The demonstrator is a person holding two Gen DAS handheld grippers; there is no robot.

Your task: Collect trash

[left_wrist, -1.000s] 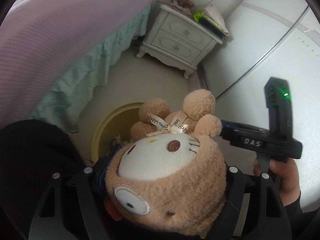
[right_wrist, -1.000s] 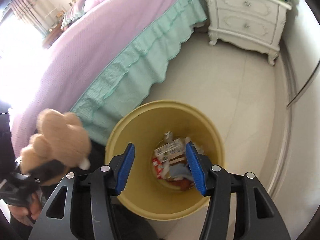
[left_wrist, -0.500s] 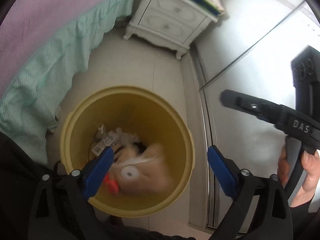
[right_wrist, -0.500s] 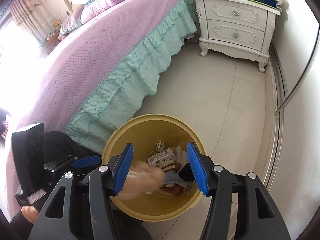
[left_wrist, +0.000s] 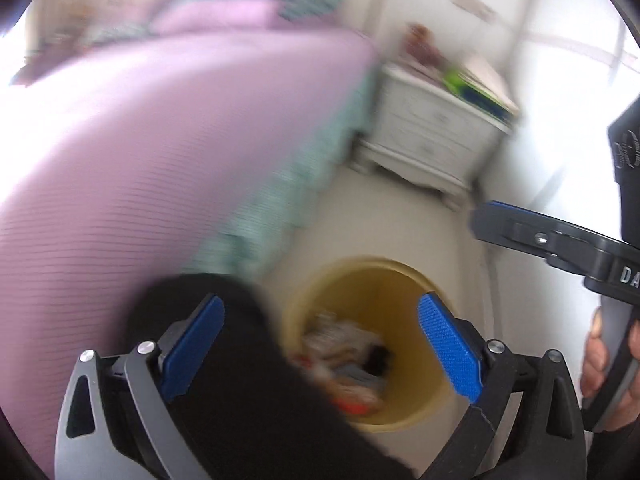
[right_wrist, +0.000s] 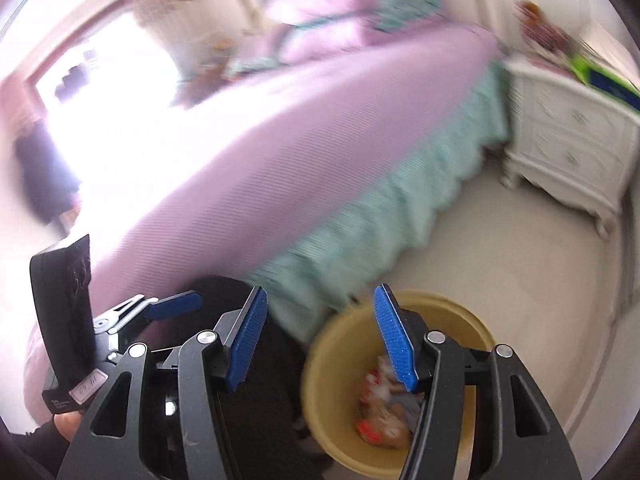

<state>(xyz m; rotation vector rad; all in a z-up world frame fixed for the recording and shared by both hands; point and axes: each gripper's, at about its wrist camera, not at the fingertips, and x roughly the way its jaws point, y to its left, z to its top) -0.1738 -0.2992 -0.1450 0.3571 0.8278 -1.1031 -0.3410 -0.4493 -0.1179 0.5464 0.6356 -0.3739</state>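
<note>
Left wrist | yellow bin [left_wrist: 404, 280] upright, mouth up | trash [left_wrist: 344, 360] inside

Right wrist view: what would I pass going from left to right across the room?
Bright window → purple bed → yellow bin → white nightstand.

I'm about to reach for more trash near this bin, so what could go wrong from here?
1. The yellow bin stands on the floor close to the bed's green frill; a low sweep might snag the fabric or tip the bin.
2. The left gripper and right gripper, both open and empty, hang close together above the bin and could knock each other.
3. Both views are blurred, so aiming may be poor.
</note>
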